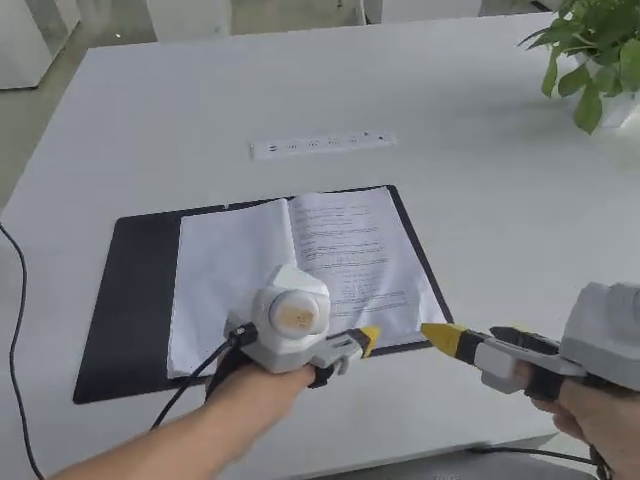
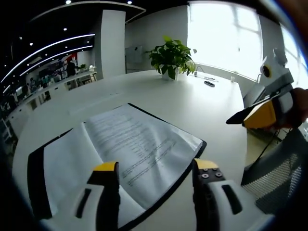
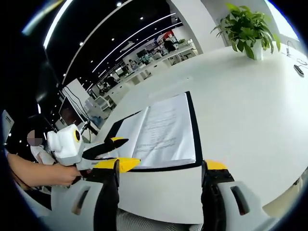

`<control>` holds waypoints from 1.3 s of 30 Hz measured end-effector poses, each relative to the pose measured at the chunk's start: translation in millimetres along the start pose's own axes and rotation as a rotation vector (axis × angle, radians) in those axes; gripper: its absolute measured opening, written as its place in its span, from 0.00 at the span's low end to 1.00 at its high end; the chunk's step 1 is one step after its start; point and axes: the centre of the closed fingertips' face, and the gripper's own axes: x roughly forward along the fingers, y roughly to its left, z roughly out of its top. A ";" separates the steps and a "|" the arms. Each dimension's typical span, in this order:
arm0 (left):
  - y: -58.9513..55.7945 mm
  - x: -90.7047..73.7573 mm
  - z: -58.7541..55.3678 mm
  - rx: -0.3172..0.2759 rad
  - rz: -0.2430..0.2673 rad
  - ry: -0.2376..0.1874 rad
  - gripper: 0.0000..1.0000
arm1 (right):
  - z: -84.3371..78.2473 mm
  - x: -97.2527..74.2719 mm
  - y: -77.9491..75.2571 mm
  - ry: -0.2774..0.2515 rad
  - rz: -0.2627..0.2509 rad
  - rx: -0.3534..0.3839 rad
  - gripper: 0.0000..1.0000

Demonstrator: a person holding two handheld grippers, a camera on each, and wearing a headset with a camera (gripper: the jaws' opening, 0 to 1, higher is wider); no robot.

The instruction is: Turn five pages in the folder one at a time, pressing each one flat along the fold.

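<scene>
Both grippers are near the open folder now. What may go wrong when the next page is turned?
The right page lies on a thin stack, so the open fingers of the left gripper may take several sheets. The folder is unheld; the pull may slide it toward the table edge.

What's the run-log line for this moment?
folder open, printed page on right | left hand-held gripper open at folder's near edge | right hand-held gripper open, off folder

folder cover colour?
Black; the folder cover shows best in the head view, bordering the white pages.
</scene>
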 end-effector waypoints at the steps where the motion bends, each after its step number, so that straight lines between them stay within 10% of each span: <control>1: -0.8 6.1 0.0 0.007 0.004 -0.001 0.59 | 0.2 0.5 -1.3 0.001 -0.003 0.001 0.68; 20: -2.0 58.8 -12.8 0.015 0.081 0.034 0.49 | -3.0 11.9 -20.4 -0.009 -0.007 0.047 0.62; 39: -10.3 59.7 -17.1 0.041 0.052 -0.017 0.37 | -1.3 20.1 -19.8 -0.014 0.011 0.051 0.58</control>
